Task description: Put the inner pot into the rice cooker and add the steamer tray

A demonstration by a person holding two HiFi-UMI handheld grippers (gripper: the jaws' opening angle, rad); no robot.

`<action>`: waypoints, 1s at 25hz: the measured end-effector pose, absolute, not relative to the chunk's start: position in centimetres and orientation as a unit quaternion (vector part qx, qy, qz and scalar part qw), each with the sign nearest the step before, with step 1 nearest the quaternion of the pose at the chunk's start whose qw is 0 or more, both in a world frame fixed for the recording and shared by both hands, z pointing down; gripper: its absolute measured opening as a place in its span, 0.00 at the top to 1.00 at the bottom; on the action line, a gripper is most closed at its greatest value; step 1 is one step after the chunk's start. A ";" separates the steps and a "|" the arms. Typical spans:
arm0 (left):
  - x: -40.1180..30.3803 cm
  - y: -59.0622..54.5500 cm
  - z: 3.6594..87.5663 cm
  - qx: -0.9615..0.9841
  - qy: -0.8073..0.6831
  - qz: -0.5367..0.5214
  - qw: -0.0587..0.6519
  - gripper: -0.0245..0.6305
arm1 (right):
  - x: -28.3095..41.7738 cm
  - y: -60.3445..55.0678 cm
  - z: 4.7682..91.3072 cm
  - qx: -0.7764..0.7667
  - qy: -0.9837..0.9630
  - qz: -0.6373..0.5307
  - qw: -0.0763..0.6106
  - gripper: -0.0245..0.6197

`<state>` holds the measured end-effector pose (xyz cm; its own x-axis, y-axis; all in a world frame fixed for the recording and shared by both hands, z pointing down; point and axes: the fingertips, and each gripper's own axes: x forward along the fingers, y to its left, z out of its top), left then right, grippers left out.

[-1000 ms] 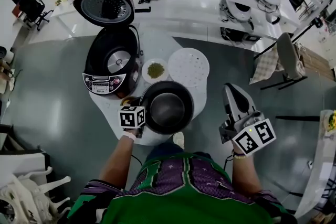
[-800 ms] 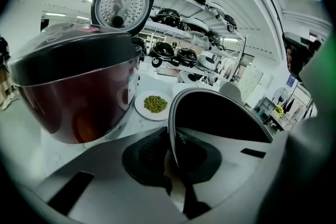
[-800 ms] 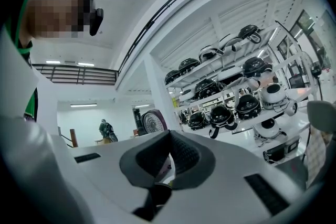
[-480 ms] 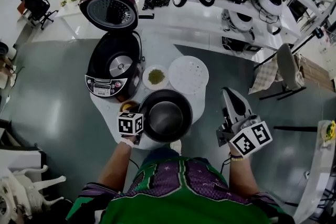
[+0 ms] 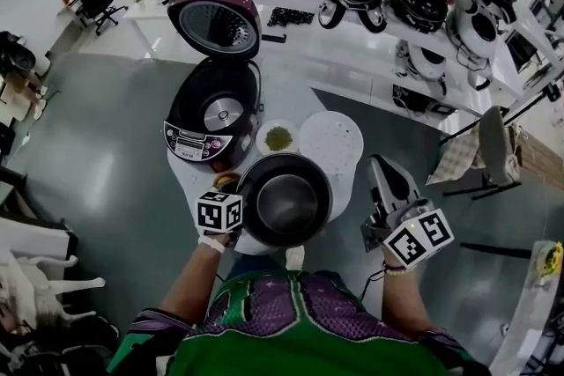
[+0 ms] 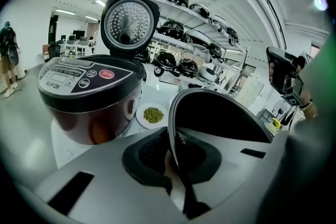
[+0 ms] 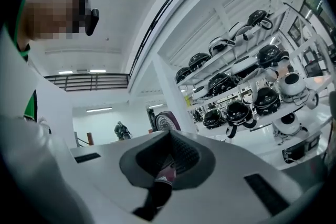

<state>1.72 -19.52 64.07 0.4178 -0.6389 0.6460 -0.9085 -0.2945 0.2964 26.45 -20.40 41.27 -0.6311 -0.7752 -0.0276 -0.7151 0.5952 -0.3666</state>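
Left tool [image 6: 173, 153] is shut tight on the rim of the inner pot [image 5: 284, 200]. One jaw is inside the pot wall and one is outside, so the thin edge is pinched and the pot cannot slip. The pot hangs just in front of the rice cooker [image 5: 214, 114], on the side near the person, with its open mouth facing up. It looks like it is off the counter [image 5: 342, 198].

The rice cooker has its lid [image 5: 214, 24] standing wide open at the back. I think it is open like that so the pot can go straight down into the empty hole.

The steamer tray [image 5: 330, 141] lies flat on the counter, to the right of the rice cooker. It waits there because it goes in after the pot. A small dish [image 5: 278, 138] with green bits sits between the rice cooker and the tray.

The right tool [image 7: 167, 162] is closed and holds nothing. It is held to the right of the rice cooker, past the tray, where it is out of the pot's way.
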 end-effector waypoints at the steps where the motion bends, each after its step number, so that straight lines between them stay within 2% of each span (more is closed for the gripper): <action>1: 1.8 -19.6 63.6 0.776 -0.501 0.203 0.324 0.90 | 26.2 -20.7 41.1 -0.411 0.893 -0.162 0.090 0.95; 7: 1.7 -19.6 60.8 0.777 -0.506 0.161 0.338 0.90 | 24.3 -22.2 41.0 -0.385 0.903 -0.170 0.088 0.95; 12: -0.6 -20.1 57.6 0.784 -0.511 0.143 0.323 0.90 | 20.5 -22.6 40.4 -0.357 0.916 -0.170 0.067 0.95; 25: -7.2 -24.9 49.8 0.801 -0.518 0.111 0.279 0.90 | 14.1 -24.7 35.0 -0.374 0.909 -0.160 0.091 0.95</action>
<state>-7.18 -24.93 49.83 0.4380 -0.7683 0.4667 -0.8920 -0.3072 0.3314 14.08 -24.65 35.02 -0.7035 -0.7092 -0.0467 -0.6508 0.6692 -0.3585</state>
